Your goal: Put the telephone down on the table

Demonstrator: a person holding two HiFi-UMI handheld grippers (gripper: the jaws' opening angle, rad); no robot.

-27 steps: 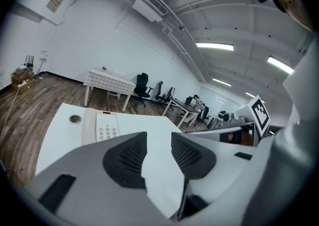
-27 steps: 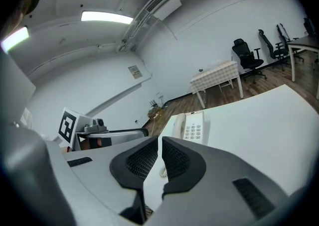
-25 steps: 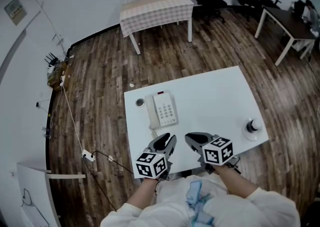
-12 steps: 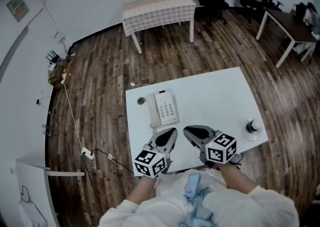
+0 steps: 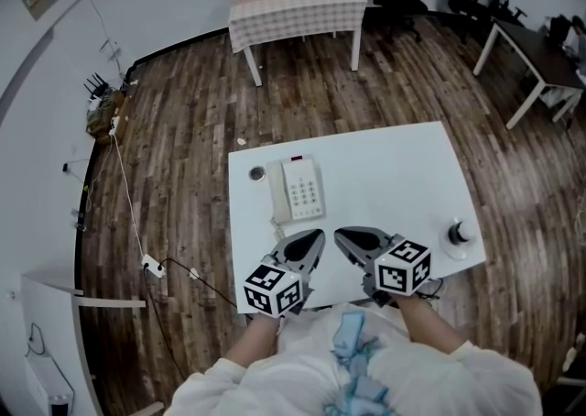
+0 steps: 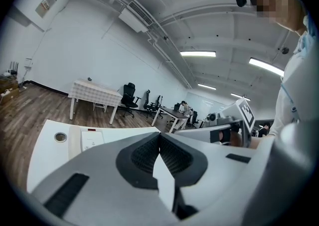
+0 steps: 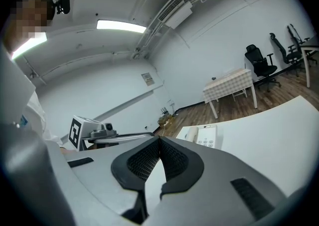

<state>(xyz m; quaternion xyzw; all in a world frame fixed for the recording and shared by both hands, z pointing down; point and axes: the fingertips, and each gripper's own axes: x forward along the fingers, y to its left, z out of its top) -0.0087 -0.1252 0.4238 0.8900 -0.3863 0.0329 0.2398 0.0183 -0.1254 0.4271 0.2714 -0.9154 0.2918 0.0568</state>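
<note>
The telephone is lying flat on the white table, in its left rear part, with the handset sitting in its cradle beside the keypad, so by my judgement the putting down is already done. Nothing is gripping it. The left gripper and the right gripper are hovering side by side over the near edge of the table, apart from the telephone, and both are keeping their jaws pressed together with nothing between the pads. I think the person is holding them closed because no grasp is needed now. A small round object is sitting just beside the telephone, and a dark-topped object is standing well apart, near the right edge.
</note>
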